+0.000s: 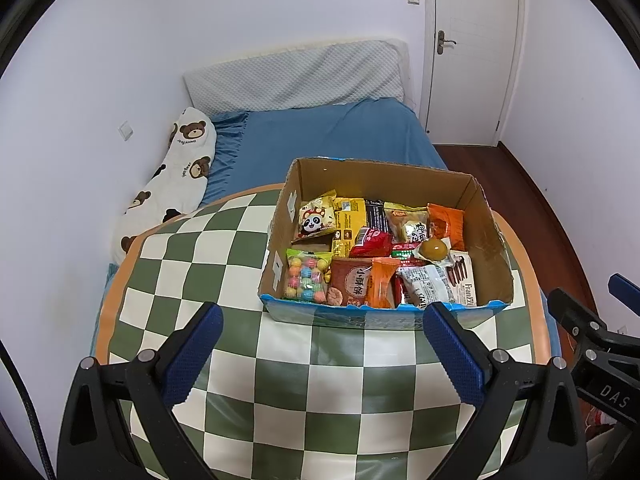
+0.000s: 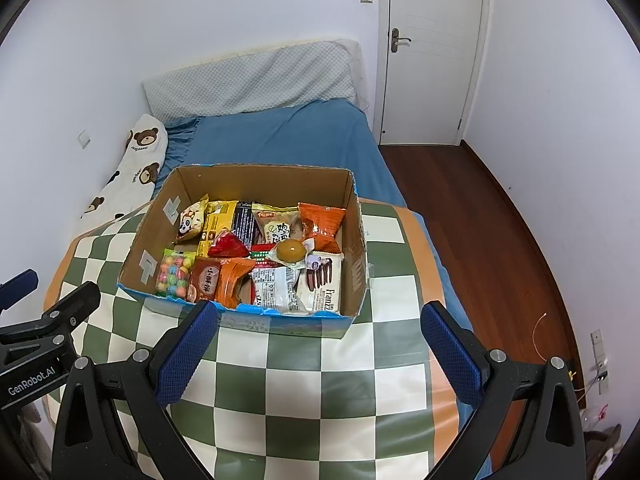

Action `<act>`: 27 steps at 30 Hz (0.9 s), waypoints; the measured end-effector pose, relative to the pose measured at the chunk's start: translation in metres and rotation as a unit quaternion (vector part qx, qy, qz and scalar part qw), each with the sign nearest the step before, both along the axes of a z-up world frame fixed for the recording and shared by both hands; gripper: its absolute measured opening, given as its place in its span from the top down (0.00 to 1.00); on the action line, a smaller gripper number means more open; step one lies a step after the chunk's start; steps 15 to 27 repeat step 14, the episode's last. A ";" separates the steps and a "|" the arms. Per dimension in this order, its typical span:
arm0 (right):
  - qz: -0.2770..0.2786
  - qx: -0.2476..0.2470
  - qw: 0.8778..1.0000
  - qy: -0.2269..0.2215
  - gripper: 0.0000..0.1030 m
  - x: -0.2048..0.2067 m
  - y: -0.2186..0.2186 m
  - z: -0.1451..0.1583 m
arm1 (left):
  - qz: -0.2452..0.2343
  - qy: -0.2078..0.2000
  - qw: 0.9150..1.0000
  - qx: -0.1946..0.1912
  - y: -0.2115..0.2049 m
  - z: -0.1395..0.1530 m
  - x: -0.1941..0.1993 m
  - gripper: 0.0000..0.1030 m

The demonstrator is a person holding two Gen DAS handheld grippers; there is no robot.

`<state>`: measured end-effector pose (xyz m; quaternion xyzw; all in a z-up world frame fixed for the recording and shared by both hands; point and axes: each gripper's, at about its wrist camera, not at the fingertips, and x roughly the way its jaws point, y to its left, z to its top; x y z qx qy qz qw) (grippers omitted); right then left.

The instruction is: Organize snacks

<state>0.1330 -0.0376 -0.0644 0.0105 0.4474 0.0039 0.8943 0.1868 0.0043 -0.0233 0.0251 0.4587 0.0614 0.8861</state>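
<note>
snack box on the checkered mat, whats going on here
A person holds two grippers, left gripper and right gripper, both open and empty, just short of the cardboard box on the checkered mat. The box is packed with snacks, including a candy ball bag and Franzzi cookie pack. Nothing is gripped yet.

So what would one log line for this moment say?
left gripper: open, empty | right gripper: open, empty | brown cardboard snack box: full, on green-and-cream checkered cloth | contact: none
</note>
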 end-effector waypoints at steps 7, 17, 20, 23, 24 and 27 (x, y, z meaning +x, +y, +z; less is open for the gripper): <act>-0.002 0.000 1.000 -0.001 0.00 0.000 -0.001 0.000 | -0.001 -0.002 1.000 0.002 0.002 0.001 0.000 0.01; -0.001 0.000 1.000 -0.001 0.00 0.001 0.000 0.000 | -0.001 -0.006 1.000 0.004 0.000 0.001 0.001 0.01; -0.001 0.000 1.000 -0.001 0.00 0.001 0.000 0.000 | -0.001 -0.006 1.000 0.004 0.000 0.001 0.001 0.01; -0.001 0.000 1.000 -0.001 0.00 0.001 0.000 0.000 | -0.001 -0.006 1.000 0.004 0.000 0.001 0.001 0.01; -0.001 0.000 1.000 -0.001 0.00 0.001 0.000 0.000 | -0.001 -0.006 1.000 0.004 0.000 0.001 0.001 0.01; -0.001 0.000 1.000 -0.001 0.00 0.001 0.000 0.000 | -0.001 -0.006 1.000 0.004 0.000 0.001 0.001 0.01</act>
